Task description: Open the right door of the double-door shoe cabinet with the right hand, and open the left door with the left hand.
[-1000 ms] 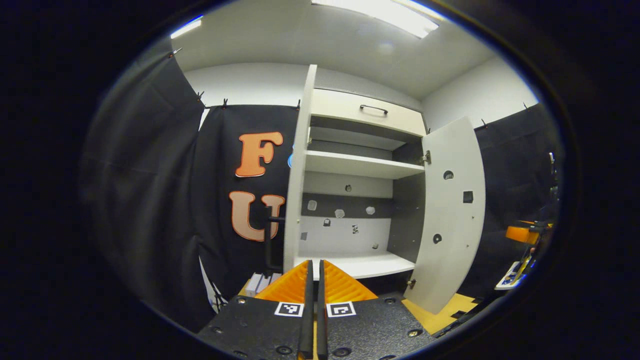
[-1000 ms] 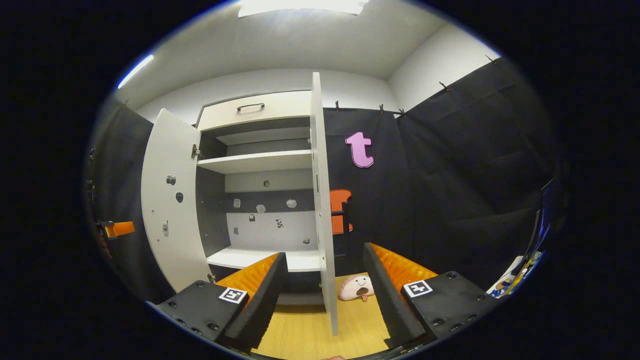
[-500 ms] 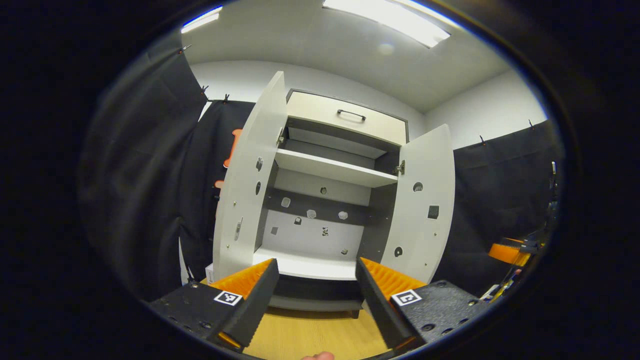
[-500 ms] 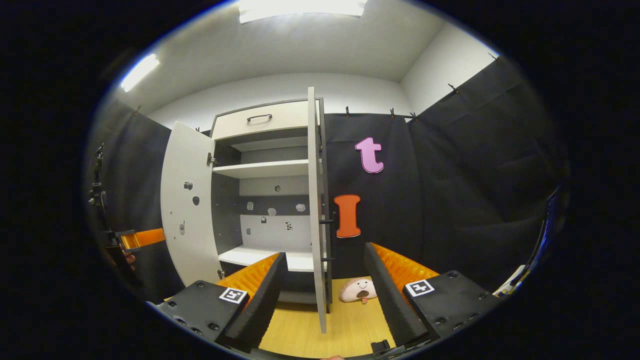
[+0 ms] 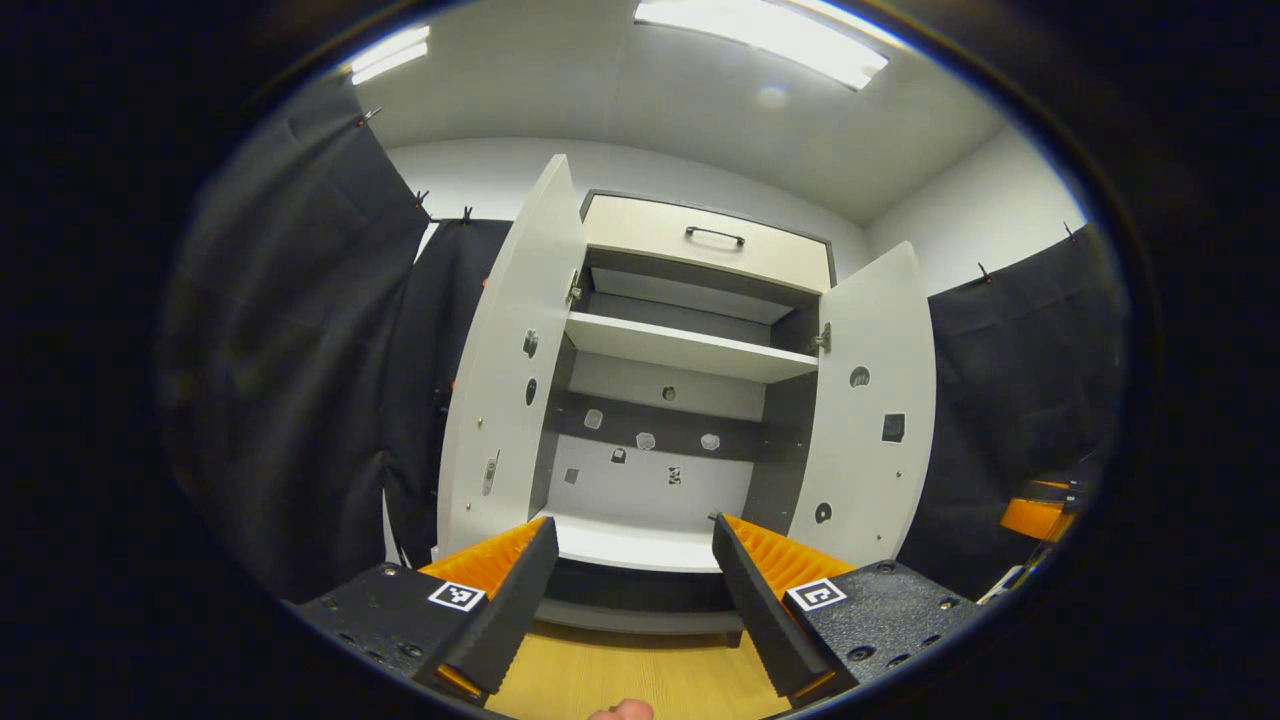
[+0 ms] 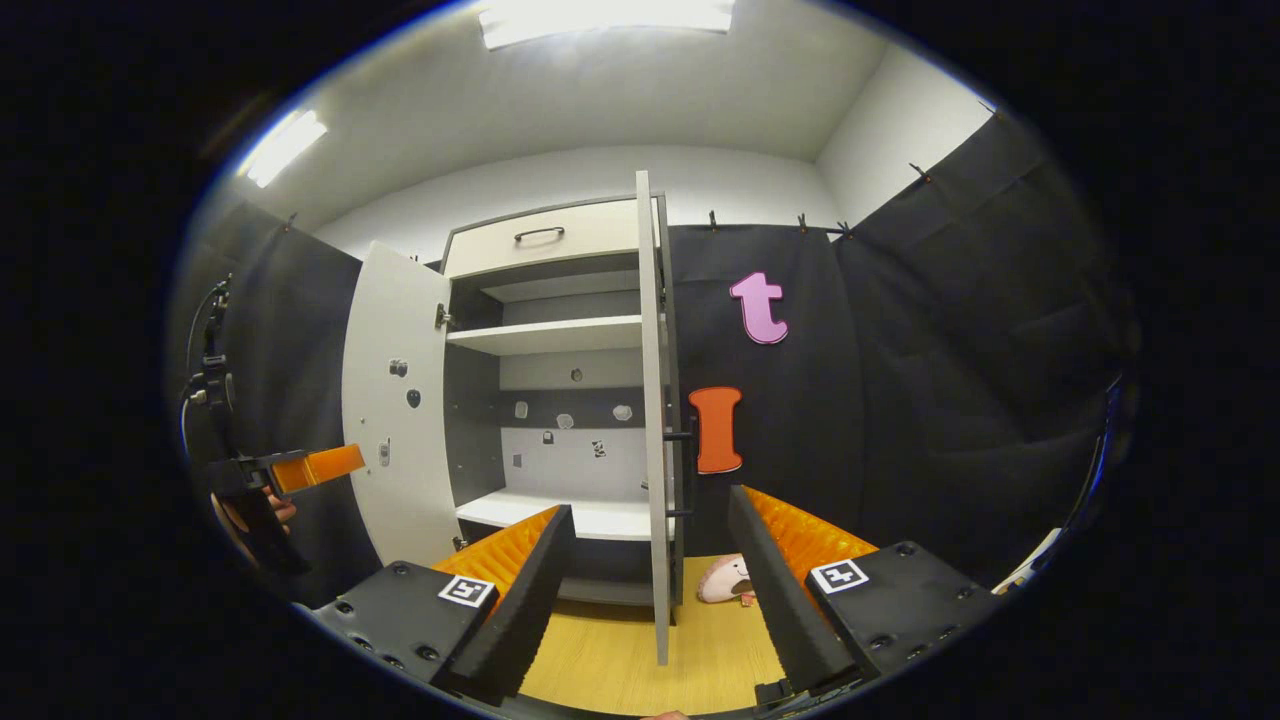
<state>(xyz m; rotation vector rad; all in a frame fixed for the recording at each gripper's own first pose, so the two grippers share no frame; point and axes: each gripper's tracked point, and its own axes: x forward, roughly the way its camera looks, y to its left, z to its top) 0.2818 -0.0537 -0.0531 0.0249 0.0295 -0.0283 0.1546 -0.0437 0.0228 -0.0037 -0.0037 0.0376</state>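
- White ceiling [image 5: 640, 100] carries long bright light panels [image 5: 765, 38]; a second strip [image 5: 390, 55] glows toward the left in the left gripper view.
- White upper walls [image 6: 560, 180] meet at a corner on the right in the right gripper view.
- Black cloth [image 6: 930, 350] hangs over the lower walls, pinned along its top edge by small clips [image 6: 803, 222].
- The floor [image 6: 610, 655] is light wood-grain.
- A small pink plush toy [image 6: 725, 580] lies on that floor, against the cloth.
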